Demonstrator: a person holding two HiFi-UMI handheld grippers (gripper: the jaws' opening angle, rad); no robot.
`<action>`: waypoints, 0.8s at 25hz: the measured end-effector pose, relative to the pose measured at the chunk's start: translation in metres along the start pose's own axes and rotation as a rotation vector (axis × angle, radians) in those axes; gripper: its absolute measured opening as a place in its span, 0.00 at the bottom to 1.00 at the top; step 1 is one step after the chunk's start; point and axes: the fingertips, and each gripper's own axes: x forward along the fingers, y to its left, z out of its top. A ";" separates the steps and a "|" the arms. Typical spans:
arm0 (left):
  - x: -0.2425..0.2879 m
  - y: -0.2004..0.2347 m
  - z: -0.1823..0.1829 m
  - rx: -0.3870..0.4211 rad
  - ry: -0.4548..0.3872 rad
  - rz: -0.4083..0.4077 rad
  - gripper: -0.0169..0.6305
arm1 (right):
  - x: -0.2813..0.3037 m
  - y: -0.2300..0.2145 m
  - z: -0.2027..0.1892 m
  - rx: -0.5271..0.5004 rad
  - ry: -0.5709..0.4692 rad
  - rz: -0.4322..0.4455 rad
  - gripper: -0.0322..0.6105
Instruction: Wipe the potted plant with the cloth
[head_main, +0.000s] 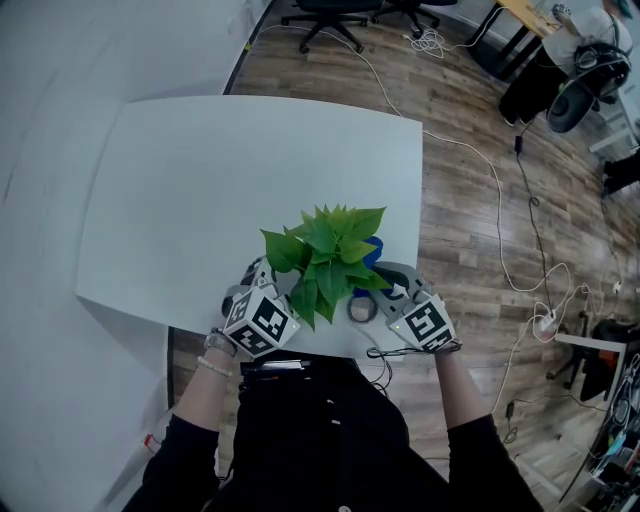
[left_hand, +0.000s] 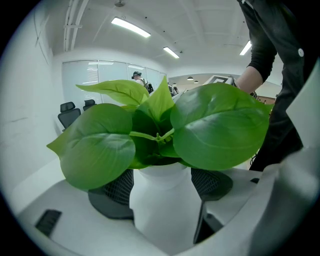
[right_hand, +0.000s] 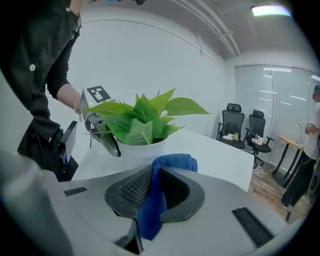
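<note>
The potted plant (head_main: 325, 255) stands at the near edge of the table (head_main: 200, 180), clamped low down by the left tool (left_hand: 161, 192), while the right tool (right_hand: 155, 195) pinches the cloth (right_hand: 172, 162) near it, so wiping seems not yet begun.

Green plant (head_main: 325, 255), white pot (left_hand: 160, 205), blue cloth (right_hand: 155, 200), white table (head_main: 200, 180), brown wood-grain floor (head_main: 460, 90)

Potted plant (head_main: 330, 258) fills jaws of left gripper (left_hand: 161, 189), cloth (right_hand: 173, 162) those of right gripper (right_hand: 158, 194); leaves block space between claws. Beyond both claws, open table (head_main: 200, 170); behind them, person's torso (head_main: 320, 430), close.
</note>
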 end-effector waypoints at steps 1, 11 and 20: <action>0.000 0.000 0.000 0.002 -0.001 -0.005 0.60 | 0.002 -0.006 0.001 -0.019 0.006 0.013 0.17; -0.001 0.003 0.005 0.027 0.000 -0.052 0.60 | 0.039 -0.042 0.047 -0.307 0.086 0.264 0.17; -0.004 0.003 0.004 0.036 -0.005 -0.065 0.60 | 0.052 -0.034 0.056 -0.411 0.153 0.366 0.17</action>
